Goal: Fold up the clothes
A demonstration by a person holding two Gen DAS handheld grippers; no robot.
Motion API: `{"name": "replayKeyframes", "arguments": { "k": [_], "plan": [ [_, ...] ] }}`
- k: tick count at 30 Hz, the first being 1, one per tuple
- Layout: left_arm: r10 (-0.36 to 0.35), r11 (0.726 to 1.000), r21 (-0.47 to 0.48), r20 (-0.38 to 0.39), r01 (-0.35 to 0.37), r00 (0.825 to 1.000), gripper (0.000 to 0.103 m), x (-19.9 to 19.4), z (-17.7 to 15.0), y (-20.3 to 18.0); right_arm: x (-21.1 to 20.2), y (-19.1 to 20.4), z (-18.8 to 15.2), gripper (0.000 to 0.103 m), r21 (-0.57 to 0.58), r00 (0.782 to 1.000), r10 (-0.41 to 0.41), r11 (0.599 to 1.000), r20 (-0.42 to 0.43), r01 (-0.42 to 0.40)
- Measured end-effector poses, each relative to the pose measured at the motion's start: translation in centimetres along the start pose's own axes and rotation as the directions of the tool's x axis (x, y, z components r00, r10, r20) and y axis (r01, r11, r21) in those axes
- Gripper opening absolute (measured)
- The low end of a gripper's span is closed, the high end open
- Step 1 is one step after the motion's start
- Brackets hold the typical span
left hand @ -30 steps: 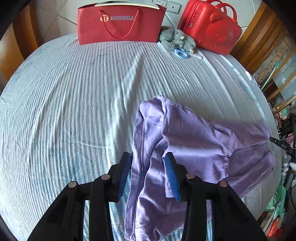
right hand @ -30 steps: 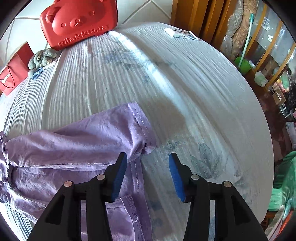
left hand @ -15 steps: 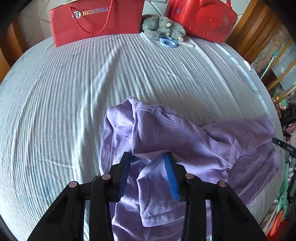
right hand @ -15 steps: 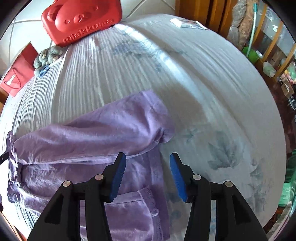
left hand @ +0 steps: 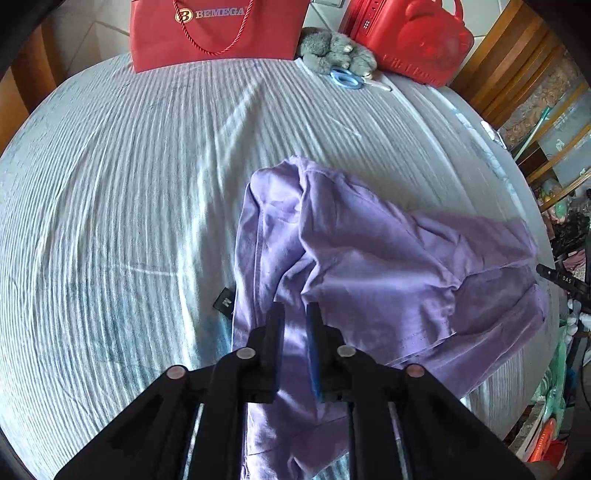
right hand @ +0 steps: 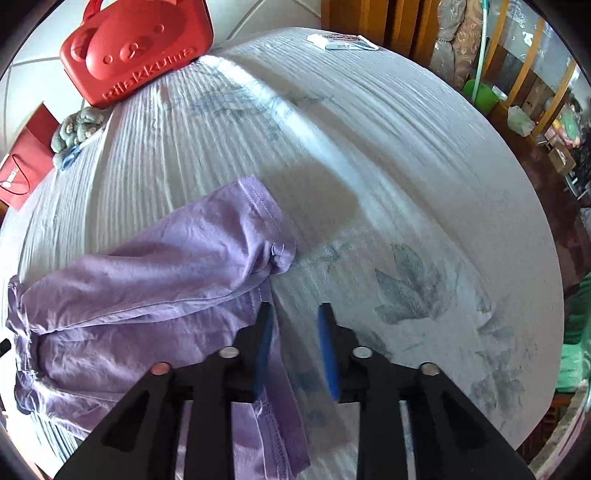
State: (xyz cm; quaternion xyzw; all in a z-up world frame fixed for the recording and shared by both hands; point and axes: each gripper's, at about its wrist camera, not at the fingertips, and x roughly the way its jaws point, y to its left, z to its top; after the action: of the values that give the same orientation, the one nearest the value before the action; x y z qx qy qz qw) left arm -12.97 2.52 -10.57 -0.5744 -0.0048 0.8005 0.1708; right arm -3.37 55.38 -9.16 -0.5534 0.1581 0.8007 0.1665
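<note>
A crumpled purple garment (left hand: 369, 266) lies on the pale striped bedsheet (left hand: 129, 184). My left gripper (left hand: 294, 317) sits over its near left part, its jaws narrowed to a small gap with purple cloth between the pads. In the right wrist view the garment (right hand: 147, 280) lies left of centre, one hemmed end pointing right. My right gripper (right hand: 295, 321) hovers at the garment's right edge, jaws partly apart, the left pad over cloth and the right pad over bare sheet.
A red paper bag (left hand: 218, 29), a grey plush toy (left hand: 332, 48), blue scissors (left hand: 347, 79) and a red bear-shaped case (left hand: 410, 37) stand at the far edge. A small black tag (left hand: 224, 302) lies beside the garment. Wooden furniture and clutter lie off the bed's right side (right hand: 517, 103).
My left gripper's jaws have closed in from wide open onto the cloth. My right gripper's jaws have narrowed somewhat and it has shifted toward the garment's edge.
</note>
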Motion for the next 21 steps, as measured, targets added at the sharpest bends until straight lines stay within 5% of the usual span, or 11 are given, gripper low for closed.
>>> {"name": "replayKeyframes", "arguments": {
  "k": [2,10,12,15,17,21],
  "plan": [
    [0.000,1.000,0.018,0.026,-0.001,1.000,0.042,0.4,0.7,-0.7,-0.2,0.2,-0.4,0.041,-0.002,0.999,0.034,0.999,0.004,-0.034],
    [-0.044,0.997,0.066,-0.011,0.045,0.999,0.041,3.3,2.7,-3.6,0.0,-0.3,1.0,0.042,0.032,0.997,0.067,0.997,0.039,-0.068],
    [-0.029,0.997,0.077,-0.030,0.031,0.999,0.007,3.7,2.5,-4.3,0.6,-0.5,1.9,0.047,0.048,0.997,0.068,0.996,0.038,-0.070],
    [-0.021,0.998,0.061,-0.022,0.022,1.000,0.006,2.8,2.1,-4.6,2.3,0.0,3.3,0.048,0.069,0.996,0.084,0.994,0.024,-0.086],
    [-0.013,0.999,0.032,-0.005,0.013,1.000,0.005,1.6,2.0,-4.2,2.7,0.8,3.8,0.013,0.045,0.997,0.074,0.996,0.013,-0.074],
    [0.016,1.000,-0.025,0.044,-0.015,0.999,0.003,-2.0,1.6,-3.0,0.6,2.1,3.8,0.010,-0.018,0.997,0.043,0.999,0.063,-0.042]
  ]
}}
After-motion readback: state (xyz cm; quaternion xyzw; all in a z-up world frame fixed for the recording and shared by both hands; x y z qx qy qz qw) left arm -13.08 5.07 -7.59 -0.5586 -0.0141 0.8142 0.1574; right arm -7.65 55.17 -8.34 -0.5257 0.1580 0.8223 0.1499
